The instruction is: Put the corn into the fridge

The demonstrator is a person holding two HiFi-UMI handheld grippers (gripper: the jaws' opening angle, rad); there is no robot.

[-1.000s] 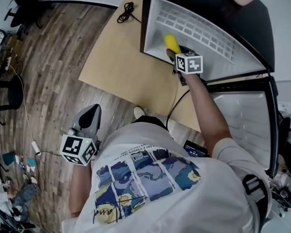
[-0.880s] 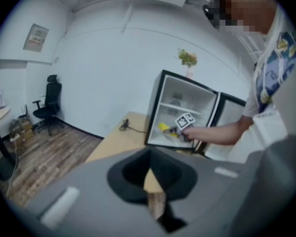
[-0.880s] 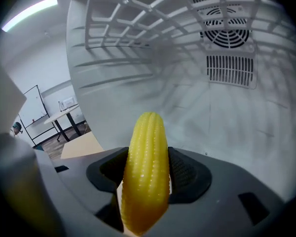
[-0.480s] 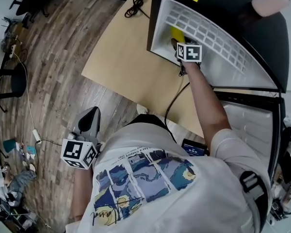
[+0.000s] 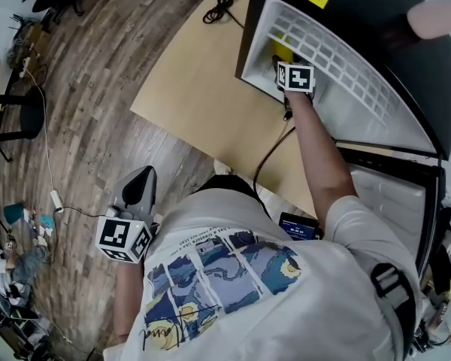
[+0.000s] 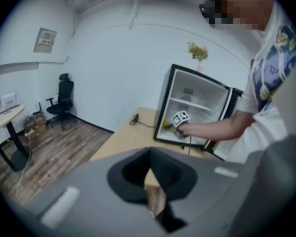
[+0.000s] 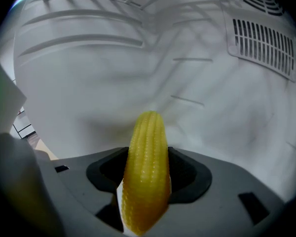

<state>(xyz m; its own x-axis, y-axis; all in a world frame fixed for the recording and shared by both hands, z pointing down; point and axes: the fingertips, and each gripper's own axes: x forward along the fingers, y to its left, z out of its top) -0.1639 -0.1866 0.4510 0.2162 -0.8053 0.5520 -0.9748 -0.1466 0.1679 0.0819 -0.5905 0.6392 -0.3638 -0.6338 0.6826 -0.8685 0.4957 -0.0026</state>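
Two jaws of the right gripper [image 5: 283,63] were clamped on the corn [image 7: 145,172], which stuck out between them with its tip pointing into the white interior of the open fridge [image 5: 346,89]. The fridge stood on the wooden table [image 5: 195,89]. The left gripper [image 5: 138,180] hung beside the person's body above the floor [image 5: 90,126], well apart from the fridge, its jaws nearly together with nothing between them.

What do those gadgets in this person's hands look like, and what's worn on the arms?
The left claw and right claw are grey wedges with dark inner recesses, each carrying a white cube with black square markers. A black cable trails from the right one. The white T-shirt has short sleeves and a blue-and-yellow print.
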